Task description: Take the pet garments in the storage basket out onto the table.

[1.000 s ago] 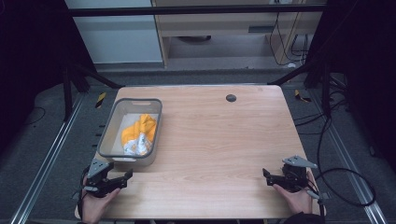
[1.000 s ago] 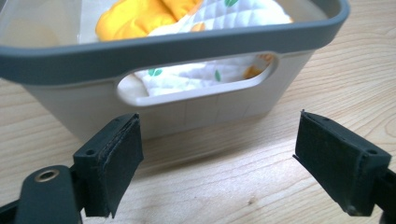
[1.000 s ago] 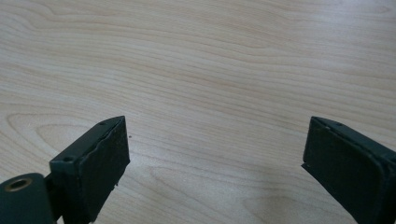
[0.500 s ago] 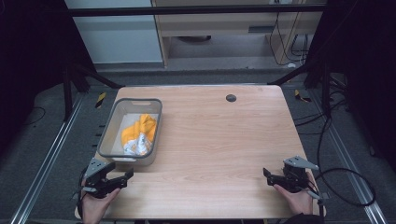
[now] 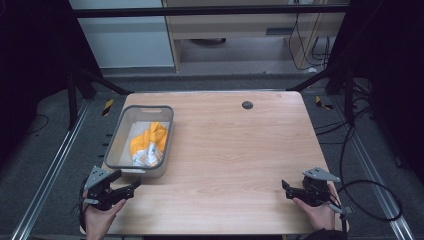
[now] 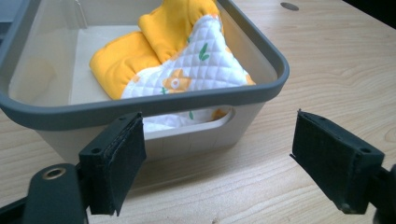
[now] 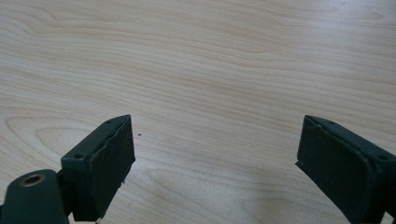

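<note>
Left gripper (image 6: 219, 158) wide open at bin (image 6: 275, 70); reach over the rim for the cloth (image 6: 187, 60) (right gripper (image 7: 215, 163) wide, empty).

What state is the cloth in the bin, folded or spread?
Neither: crumpled. The yellow-and-white quilted cloth sits bunched in the grey bin, one part riding up against its wall.

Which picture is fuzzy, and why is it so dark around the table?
The high view is the soft one: the orange cloth in the tub looks smudgy, and only the table is lit, with dark all around. The left gripper view shows the cloth's quilting crisply. The right gripper view shows sharp wood grain.
</note>
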A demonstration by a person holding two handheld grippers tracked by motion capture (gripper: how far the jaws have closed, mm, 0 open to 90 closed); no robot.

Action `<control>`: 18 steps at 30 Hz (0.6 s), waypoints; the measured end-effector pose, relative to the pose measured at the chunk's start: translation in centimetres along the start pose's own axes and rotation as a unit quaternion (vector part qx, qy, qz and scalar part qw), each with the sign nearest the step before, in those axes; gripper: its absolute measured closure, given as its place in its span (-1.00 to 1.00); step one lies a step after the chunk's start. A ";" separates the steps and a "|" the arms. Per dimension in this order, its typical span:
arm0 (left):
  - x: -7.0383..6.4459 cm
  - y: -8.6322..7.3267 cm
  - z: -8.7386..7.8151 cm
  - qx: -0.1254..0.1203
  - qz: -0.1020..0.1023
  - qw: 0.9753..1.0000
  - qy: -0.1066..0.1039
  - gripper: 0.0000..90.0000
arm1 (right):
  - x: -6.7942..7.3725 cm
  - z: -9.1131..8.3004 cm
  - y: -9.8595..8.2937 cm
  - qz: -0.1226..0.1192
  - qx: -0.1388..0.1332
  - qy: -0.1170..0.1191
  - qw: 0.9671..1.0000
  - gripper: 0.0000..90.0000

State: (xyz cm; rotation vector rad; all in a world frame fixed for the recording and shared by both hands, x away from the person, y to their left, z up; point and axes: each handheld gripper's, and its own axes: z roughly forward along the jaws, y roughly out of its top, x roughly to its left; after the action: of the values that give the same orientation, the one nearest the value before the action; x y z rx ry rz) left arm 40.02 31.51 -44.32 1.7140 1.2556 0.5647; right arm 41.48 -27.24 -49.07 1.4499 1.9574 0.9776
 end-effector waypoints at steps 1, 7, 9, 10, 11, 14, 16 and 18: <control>0.0 0.1 0.0 -0.001 -0.001 1.000 -0.001 -0.63 | 0.0 0.0 0.0 -0.001 0.001 -0.001 1.000 -0.76; -0.2 0.9 -0.2 -0.009 0.003 1.000 0.001 -0.64 | 0.1 0.0 0.0 -0.001 0.001 -0.003 1.000 -0.76; -0.1 1.2 -0.3 -0.013 -0.001 1.000 0.000 -0.64 | 0.1 0.0 0.0 -0.001 0.001 -0.003 1.000 -0.76; -0.1 1.4 -0.3 -0.013 -0.001 1.000 0.000 -0.65 | 0.2 0.0 0.0 0.000 0.002 -0.001 1.000 -0.76; -0.1 1.5 -0.4 -0.013 -0.001 1.000 0.000 -0.65 | 0.2 0.0 0.0 -0.001 0.002 -0.002 1.000 -0.76; -0.2 1.8 -0.4 -0.013 0.000 1.000 0.000 -0.65 | 0.2 0.0 -0.1 -0.001 0.003 -0.002 1.000 -0.76; -0.3 2.1 -0.4 -0.013 0.002 1.000 0.000 -0.65 | 0.3 0.0 -0.1 -0.002 0.004 -0.003 1.000 -0.76; -0.4 2.4 -0.5 -0.014 0.004 1.000 0.000 -0.65 | 0.3 0.0 -0.1 -0.004 0.004 -0.002 1.000 -0.76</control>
State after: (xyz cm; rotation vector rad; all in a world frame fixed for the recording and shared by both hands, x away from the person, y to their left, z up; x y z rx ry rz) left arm 40.71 31.19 -41.99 1.6960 1.2348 0.5846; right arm 41.36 -26.98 -49.19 1.4471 1.9645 0.9638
